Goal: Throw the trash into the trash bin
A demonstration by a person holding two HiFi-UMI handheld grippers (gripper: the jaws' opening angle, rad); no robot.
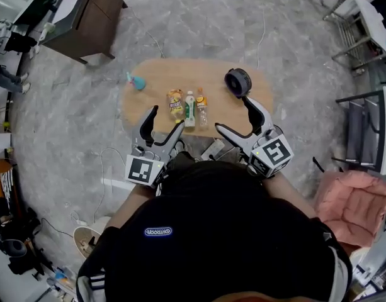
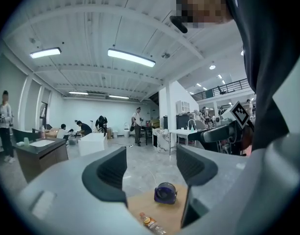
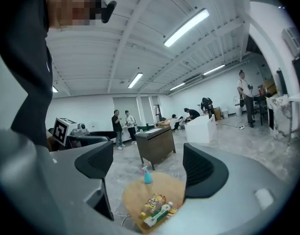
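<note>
Left tongs [image 1: 167,117], right tongs [image 1: 233,113] open, empty; bottles [image 1: 189,109], trash bin [image 1: 238,82] on table [image 1: 164,74]

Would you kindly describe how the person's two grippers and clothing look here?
The left gripper and right gripper are alike: pale grey bodies, two curved jaws lined with black ribbed pads, and a white cube printed with black square markers. The person wears a black top with a small blue logo and white-striped sleeves.

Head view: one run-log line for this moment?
left gripper: open, empty | right gripper: open, empty | table: snack bag, white bottle, orange-capped bottle, spray bottle, dark round bin | status: nothing binned
</note>
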